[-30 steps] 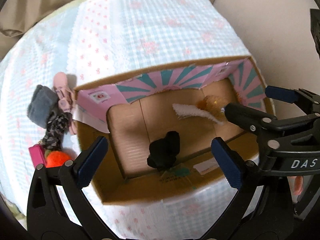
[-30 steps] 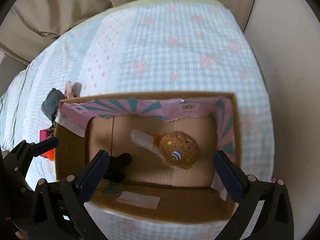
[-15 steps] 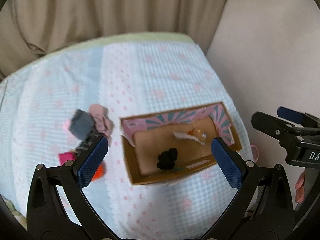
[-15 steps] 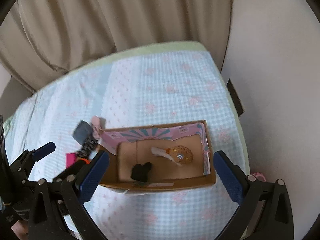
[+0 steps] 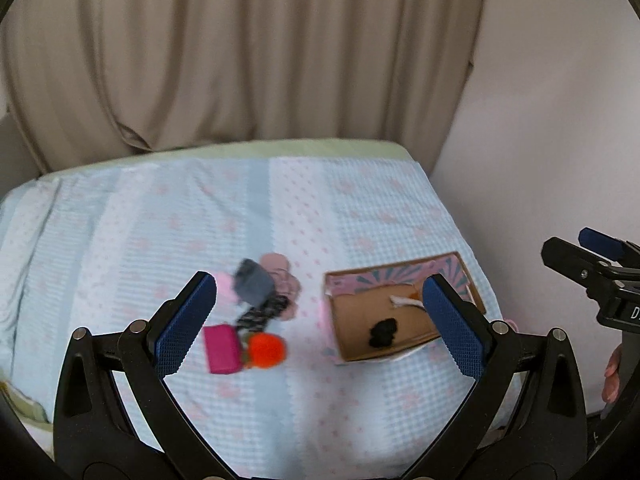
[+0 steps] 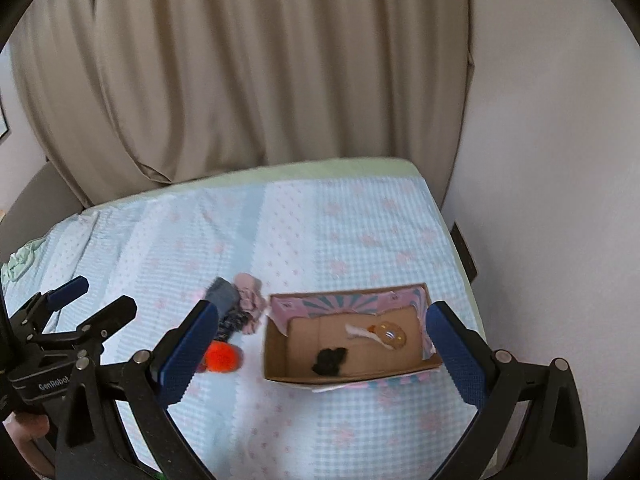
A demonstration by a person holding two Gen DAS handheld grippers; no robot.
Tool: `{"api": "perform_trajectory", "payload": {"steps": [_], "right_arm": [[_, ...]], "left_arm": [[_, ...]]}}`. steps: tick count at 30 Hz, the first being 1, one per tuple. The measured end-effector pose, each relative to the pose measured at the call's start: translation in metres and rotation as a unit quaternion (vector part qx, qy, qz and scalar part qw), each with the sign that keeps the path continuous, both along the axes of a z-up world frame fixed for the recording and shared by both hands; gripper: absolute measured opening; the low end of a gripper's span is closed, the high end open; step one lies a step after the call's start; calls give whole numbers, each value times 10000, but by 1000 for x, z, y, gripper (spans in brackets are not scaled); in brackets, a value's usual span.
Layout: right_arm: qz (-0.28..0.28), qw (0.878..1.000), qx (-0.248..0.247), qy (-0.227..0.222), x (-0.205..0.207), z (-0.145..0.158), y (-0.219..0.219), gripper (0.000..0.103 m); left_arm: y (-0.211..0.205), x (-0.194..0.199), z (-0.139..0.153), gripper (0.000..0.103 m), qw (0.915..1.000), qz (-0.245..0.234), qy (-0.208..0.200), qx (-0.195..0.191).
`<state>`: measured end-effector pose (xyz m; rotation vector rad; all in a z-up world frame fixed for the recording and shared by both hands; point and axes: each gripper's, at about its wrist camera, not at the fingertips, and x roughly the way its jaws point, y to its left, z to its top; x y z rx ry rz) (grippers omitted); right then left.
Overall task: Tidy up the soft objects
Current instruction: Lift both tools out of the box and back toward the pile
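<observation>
An open cardboard box (image 5: 412,342) with a pink and teal inner flap sits on the bed; it also shows in the right wrist view (image 6: 276,356). Inside lie a black soft item (image 6: 330,360) and a brown plush with a white tail (image 6: 390,334). Left of the box is a pile: a grey soft item (image 5: 253,282), a pink cloth (image 5: 282,276), a patterned sock (image 5: 262,314), a magenta block (image 5: 222,348) and an orange ball (image 5: 266,350). My left gripper (image 5: 318,326) and right gripper (image 6: 322,360) are both open, empty and held high above the bed.
The bed (image 5: 160,220) has a light blue and pink patterned cover. A beige curtain (image 5: 240,60) hangs behind it and a pale wall (image 6: 540,160) stands at the right. A small pink item (image 5: 510,324) lies at the bed's right edge.
Both grippers have pulled up and back from the box, so the box and pile look much smaller. Both stay open and empty.
</observation>
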<state>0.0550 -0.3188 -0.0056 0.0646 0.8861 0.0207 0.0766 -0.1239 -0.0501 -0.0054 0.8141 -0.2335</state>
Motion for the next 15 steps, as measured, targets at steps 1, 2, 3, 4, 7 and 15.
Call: {"api": "perform_trajectory", "payload": {"steps": [1,2,3,4,7,15], "right_arm": [[21,10000,-6,-48,-3,3,6,103],[47,9999,-32,-116,-7,7,16,103],[78,9998,-57,-157,-9,9,21,103],[119,9997,-89,-208,-13,11,29,103],[272,9988,-177,-354,-23,15,49,103],[467,9965,-242,-654,-31,15,95,103]], "left_arm": [[11,-5,5,102,10000,49,-60,-4],[23,-9,10,102,9999,102,-111,-13],[32,-11,13,102,9998,147,-143,-25],[43,-15,16,102,9996,203,-173,-41],[76,-24,24,102,9989,375,-276,-51],[136,-30,19,102,9979,599,-229,-95]]}}
